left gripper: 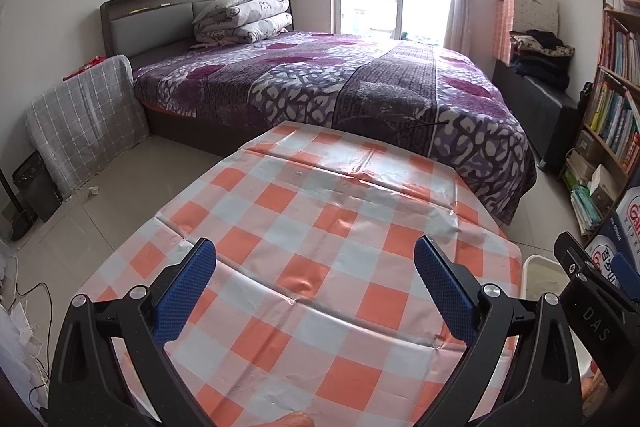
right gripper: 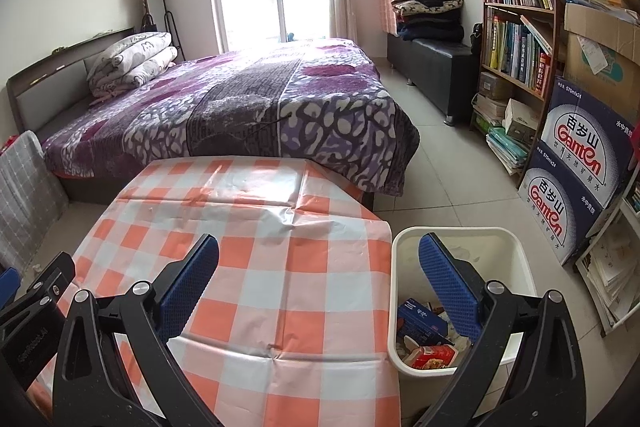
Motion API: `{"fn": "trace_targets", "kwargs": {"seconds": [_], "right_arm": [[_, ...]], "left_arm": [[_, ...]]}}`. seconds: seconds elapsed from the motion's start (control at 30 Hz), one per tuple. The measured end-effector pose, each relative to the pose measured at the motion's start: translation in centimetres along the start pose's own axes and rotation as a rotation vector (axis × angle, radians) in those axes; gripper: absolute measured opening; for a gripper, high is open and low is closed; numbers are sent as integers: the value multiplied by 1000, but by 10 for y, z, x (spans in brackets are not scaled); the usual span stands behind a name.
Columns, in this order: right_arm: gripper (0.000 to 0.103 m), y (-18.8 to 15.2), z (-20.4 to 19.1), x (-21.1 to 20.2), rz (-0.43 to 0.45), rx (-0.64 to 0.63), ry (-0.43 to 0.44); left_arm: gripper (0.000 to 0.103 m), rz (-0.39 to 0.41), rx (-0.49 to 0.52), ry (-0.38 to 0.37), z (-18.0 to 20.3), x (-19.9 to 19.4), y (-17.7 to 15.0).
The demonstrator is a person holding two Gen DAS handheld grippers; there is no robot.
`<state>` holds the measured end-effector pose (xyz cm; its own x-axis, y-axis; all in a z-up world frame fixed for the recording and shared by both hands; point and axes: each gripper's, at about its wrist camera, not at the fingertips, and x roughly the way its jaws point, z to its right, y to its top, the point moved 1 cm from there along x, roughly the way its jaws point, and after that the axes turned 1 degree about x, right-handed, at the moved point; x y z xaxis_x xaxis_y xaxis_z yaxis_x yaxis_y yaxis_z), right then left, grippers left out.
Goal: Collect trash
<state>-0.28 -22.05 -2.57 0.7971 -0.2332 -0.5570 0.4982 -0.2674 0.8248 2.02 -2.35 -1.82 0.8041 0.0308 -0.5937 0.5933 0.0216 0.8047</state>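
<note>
A white waste bin [right gripper: 504, 247] stands on the floor at the table's right edge. It holds trash: a blue carton [right gripper: 420, 317], a red packet [right gripper: 434, 355] and crumpled paper. My left gripper [left gripper: 316, 267] hangs open over the orange-and-white checked tablecloth [left gripper: 320, 227], nothing between its blue pads. My right gripper [right gripper: 320, 263] is open too, its left finger over the cloth and its right finger [right gripper: 452, 287] over the bin. A tiny white scrap [left gripper: 297, 172] lies on the cloth toward the far side. The bin's rim [left gripper: 536, 263] shows at the right in the left wrist view.
A bed with a purple blanket [right gripper: 248, 107] lies just beyond the table. Bookshelves [right gripper: 520, 27] and stacked water cartons [right gripper: 580, 163] line the right wall. A grey cloth-covered object [left gripper: 88, 123] leans at the left, with a small white scrap [left gripper: 93, 191] on the floor near it.
</note>
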Motion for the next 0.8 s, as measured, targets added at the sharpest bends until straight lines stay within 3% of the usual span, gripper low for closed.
{"fn": "trace_targets", "kwargs": {"seconds": [0.8], "right_arm": [[96,-1,0,1,-12,-3,1]], "left_arm": [[96,-3,3,2,-1,2,-1]]}}
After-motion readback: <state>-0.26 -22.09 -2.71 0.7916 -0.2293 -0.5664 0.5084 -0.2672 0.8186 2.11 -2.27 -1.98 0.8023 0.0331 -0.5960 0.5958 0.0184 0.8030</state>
